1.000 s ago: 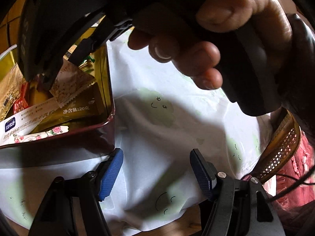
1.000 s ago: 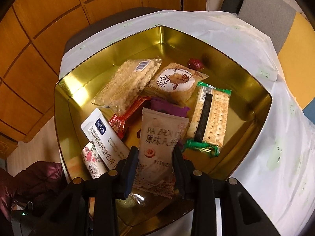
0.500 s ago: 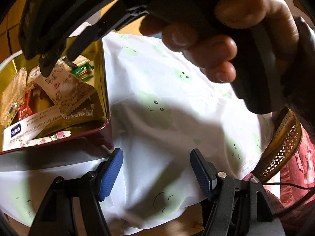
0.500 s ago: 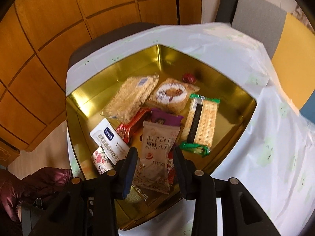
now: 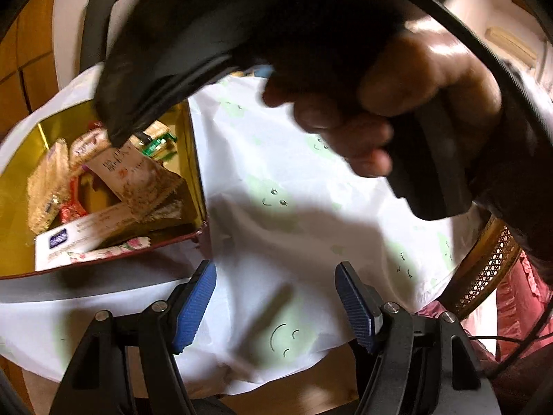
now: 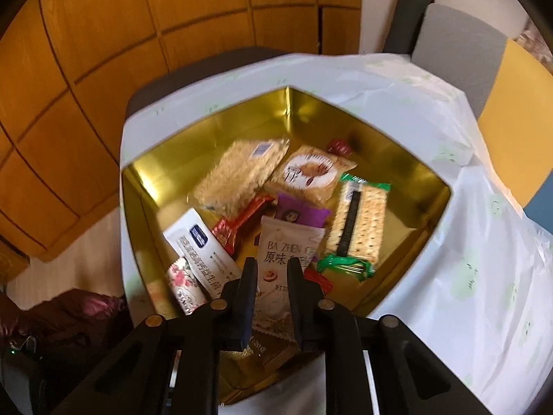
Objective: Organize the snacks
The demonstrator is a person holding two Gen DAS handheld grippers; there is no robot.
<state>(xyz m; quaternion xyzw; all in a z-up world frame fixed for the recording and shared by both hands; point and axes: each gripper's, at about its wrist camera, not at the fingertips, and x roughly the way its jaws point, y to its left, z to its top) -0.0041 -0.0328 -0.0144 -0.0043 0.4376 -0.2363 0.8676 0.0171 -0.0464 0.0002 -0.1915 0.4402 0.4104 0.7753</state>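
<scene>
A gold tin [image 6: 418, 186] on the white tablecloth holds several snack packets. In the right wrist view my right gripper [image 6: 271, 269] hangs above the tin's near side, its fingers narrowly apart and holding nothing. A beige packet [image 6: 283, 259] with brown lettering lies in the tin below them. A cracker pack [image 6: 363, 221] with green ends, a puffed-rice bar [image 6: 238, 173] and a white sachet [image 6: 204, 252] lie around it. In the left wrist view my left gripper [image 5: 276, 302] is open and empty over the cloth, right of the tin [image 5: 195, 173]. The right gripper's body and the hand [image 5: 363, 121] holding it fill that view's top.
The white tablecloth [image 5: 276, 207] with green smiley prints covers the table. A gilt lattice chair back [image 5: 490, 266] with a pink cushion stands at the right. A dark red jacket [image 6: 69, 318] lies left of the table. Wood-panelled wall and a grey chair stand behind.
My right gripper let go of the beige packet, which now lies in the tin, and rose away with its fingers closer together. My left gripper has barely moved.
</scene>
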